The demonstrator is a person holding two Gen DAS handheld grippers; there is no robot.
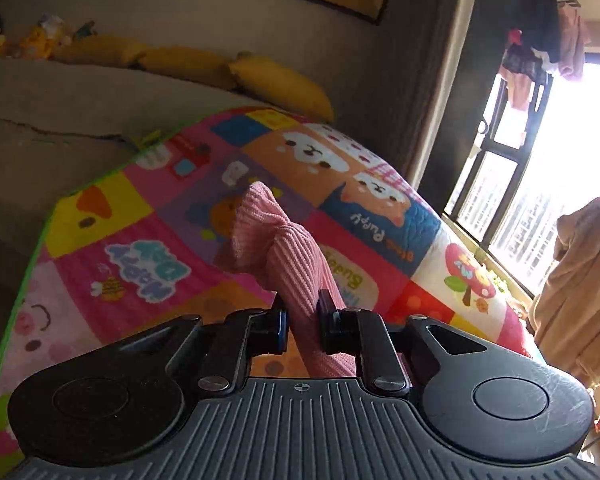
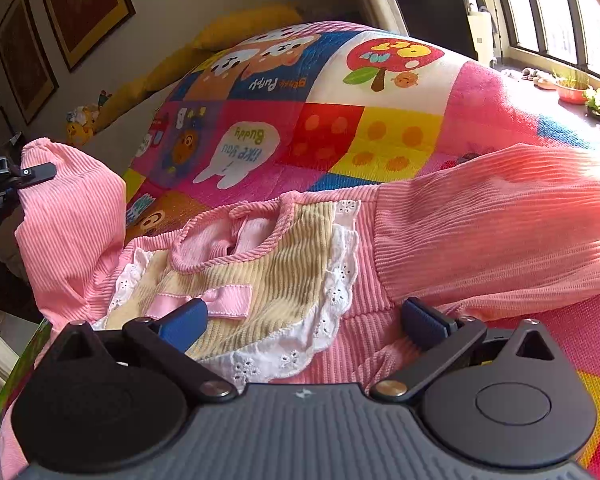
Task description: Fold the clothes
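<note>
A pink ribbed child's top (image 2: 440,240) with a cream bib front, white lace trim and a pink bow lies on a bright cartoon play mat (image 2: 340,128). My left gripper (image 1: 303,312) is shut on one pink sleeve (image 1: 284,252) and holds it raised above the mat; that gripper also shows at the left in the right wrist view (image 2: 28,172), clamped on the lifted sleeve. My right gripper (image 2: 304,324) is open, its blue pads spread over the chest of the top, holding nothing. The other sleeve (image 2: 520,208) lies stretched out to the right.
The mat (image 1: 140,220) covers a bed with yellow pillows (image 1: 280,84) along the wall. A window (image 1: 500,184) with hanging clothes is at the right. A tan garment (image 1: 580,288) hangs near it. Plants (image 2: 580,92) sit on the windowsill.
</note>
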